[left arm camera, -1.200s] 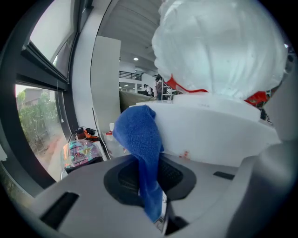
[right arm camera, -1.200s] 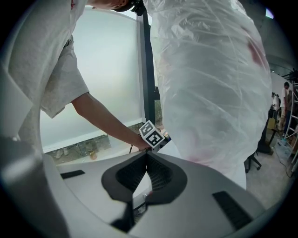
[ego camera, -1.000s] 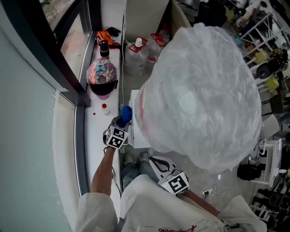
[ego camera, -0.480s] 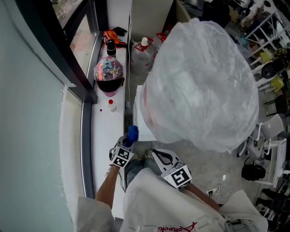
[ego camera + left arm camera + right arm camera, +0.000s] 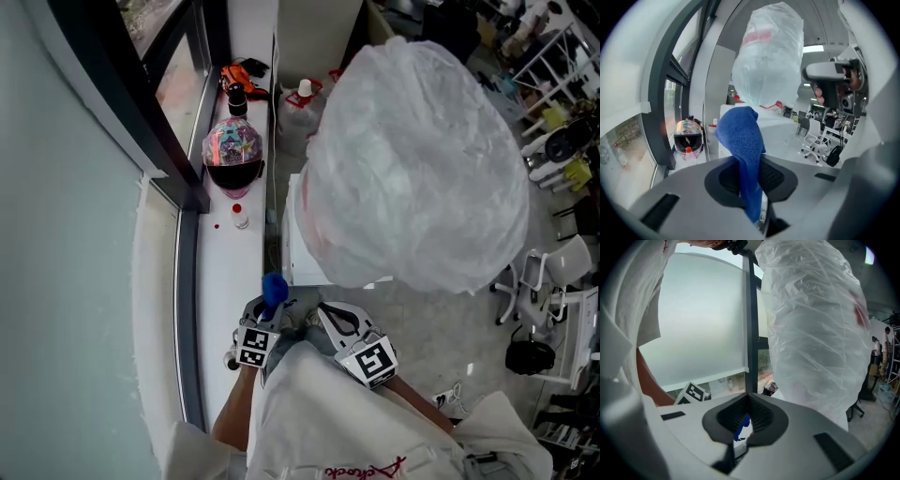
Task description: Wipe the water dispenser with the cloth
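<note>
Both forearms are held low against the torso, the two grippers side by side with jaws toward 12 o'clock. Left gripper (image 5: 269, 307) clamps the one blue cloth (image 5: 274, 287), tuft upright. Right gripper (image 5: 330, 319): jaws pinched narrow, nothing between. One water dispenser (image 5: 298, 246), plastic-draped on top, at 12 o'clock. One helmet (image 5: 233, 150) at 11 o'clock.

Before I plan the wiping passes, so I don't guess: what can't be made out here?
- Water dispenser body and taps: head view, under the plastic-wrapped bottle; only a white edge shows.
- Cloth lower end: left gripper view, sunk between the jaws of the left gripper.
- Small bottle on the sill: head view, label too small.
</note>
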